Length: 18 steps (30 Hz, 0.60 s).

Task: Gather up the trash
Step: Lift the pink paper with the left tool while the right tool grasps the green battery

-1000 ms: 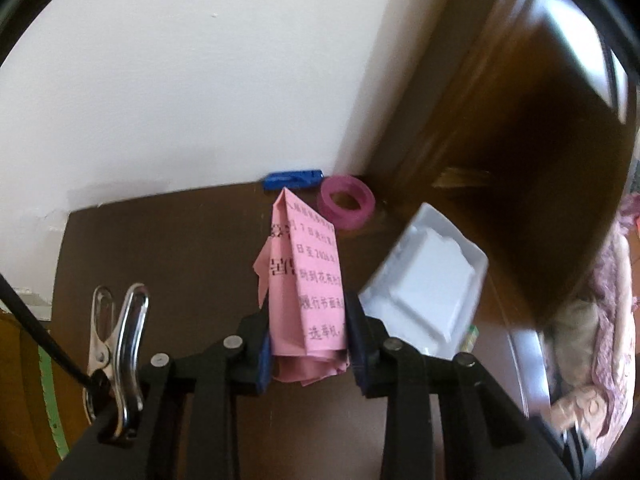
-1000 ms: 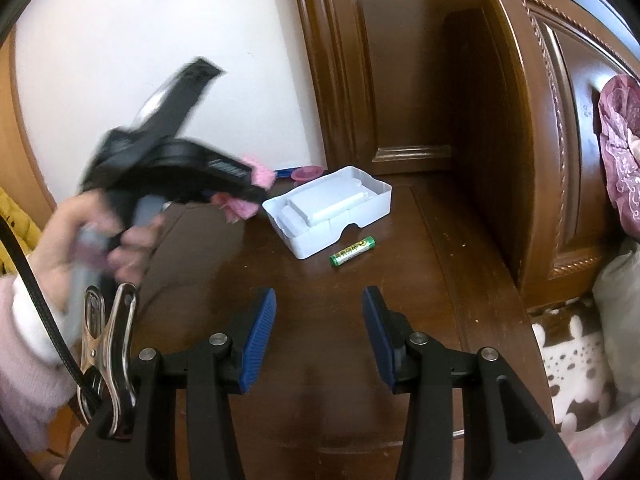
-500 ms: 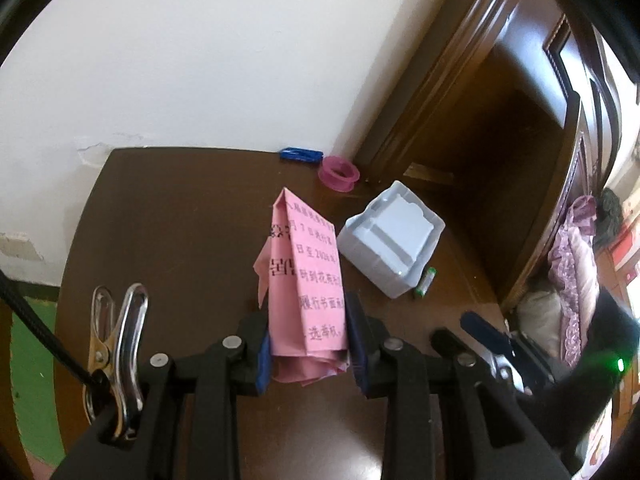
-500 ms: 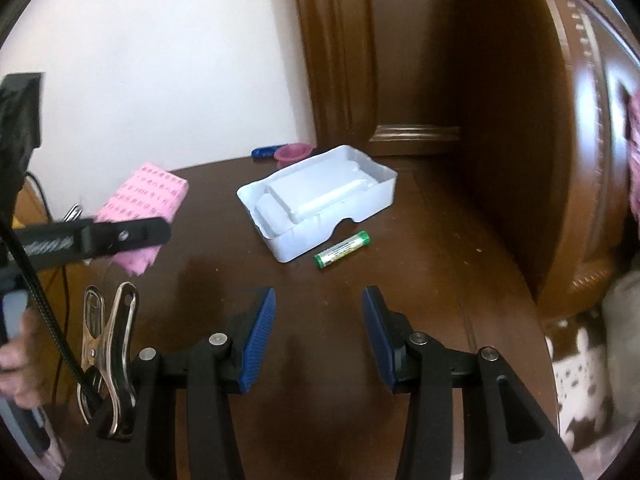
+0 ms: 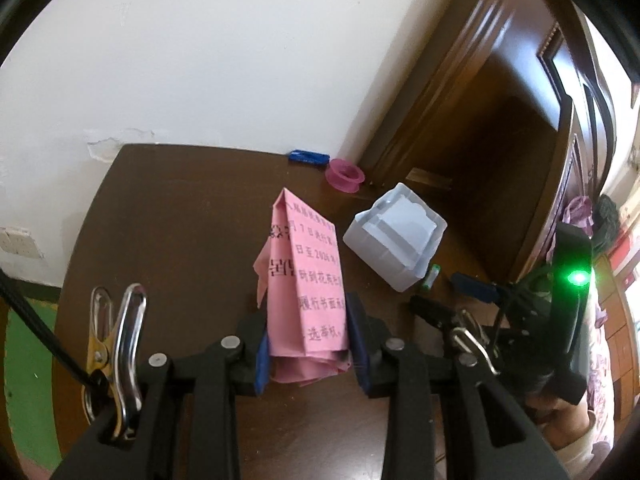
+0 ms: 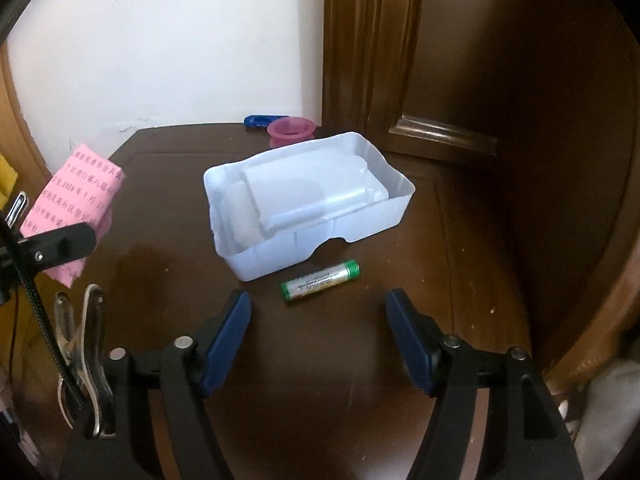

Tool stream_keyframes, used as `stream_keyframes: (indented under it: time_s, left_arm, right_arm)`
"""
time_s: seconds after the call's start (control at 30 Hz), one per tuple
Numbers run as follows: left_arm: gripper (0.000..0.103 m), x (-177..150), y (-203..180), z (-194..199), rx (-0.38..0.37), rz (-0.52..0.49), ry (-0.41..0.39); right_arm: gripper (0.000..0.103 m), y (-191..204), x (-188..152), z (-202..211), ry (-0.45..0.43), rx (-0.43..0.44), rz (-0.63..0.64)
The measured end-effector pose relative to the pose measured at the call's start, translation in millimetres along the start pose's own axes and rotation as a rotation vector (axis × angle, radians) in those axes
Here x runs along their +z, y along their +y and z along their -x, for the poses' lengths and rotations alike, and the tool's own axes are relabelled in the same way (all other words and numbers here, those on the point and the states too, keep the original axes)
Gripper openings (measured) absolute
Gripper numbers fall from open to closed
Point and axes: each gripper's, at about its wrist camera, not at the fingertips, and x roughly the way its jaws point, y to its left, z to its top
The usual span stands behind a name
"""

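The left claw (image 5: 308,344) pinches a folded pink paper (image 5: 308,280) printed with black characters, held above the dark wooden table (image 6: 160,184), left of the white plastic tray (image 6: 304,204). The right claw (image 6: 318,320) has just been opening and stands spread wide with nothing between its pads, just in front of the tray. A green battery (image 6: 319,275) lies touching the table beside the tray's near wall; a pink ring (image 6: 291,128) and blue object (image 6: 260,120) sit behind the tray

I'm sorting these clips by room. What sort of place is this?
Probably a bedroom at home: a small dark wooden table stands against a white wall, beside carved dark wood panels like a headboard or wardrobe, with pink patterned fabric beyond.
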Motion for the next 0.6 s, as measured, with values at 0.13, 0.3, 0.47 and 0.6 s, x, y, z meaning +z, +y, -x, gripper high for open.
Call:
stream_keyframes:
  time_s: [0.13, 0.3, 0.47, 0.6]
  left_arm:
    - [0.034, 0, 2, -1, -0.006, -0.001, -0.001]
    - [0.034, 0, 7, 2, -0.039, 0.018, 0.007]
    - [0.034, 0, 10, 9, -0.055, 0.028, -0.006]
    - [0.034, 0, 13, 12, -0.064, 0.024, 0.000]
  right_arm:
    - [0.072, -2, 5, -10, 0.001, 0.012, 0.021]
    - [0.072, -4, 10, -19, 0.001, 0.025, 0.033]
    - [0.060, 0, 9, -13, -0.006, 0.017, 0.020]
    - [0.042, 6, 7, -11, -0.017, 0.014, 0.018]
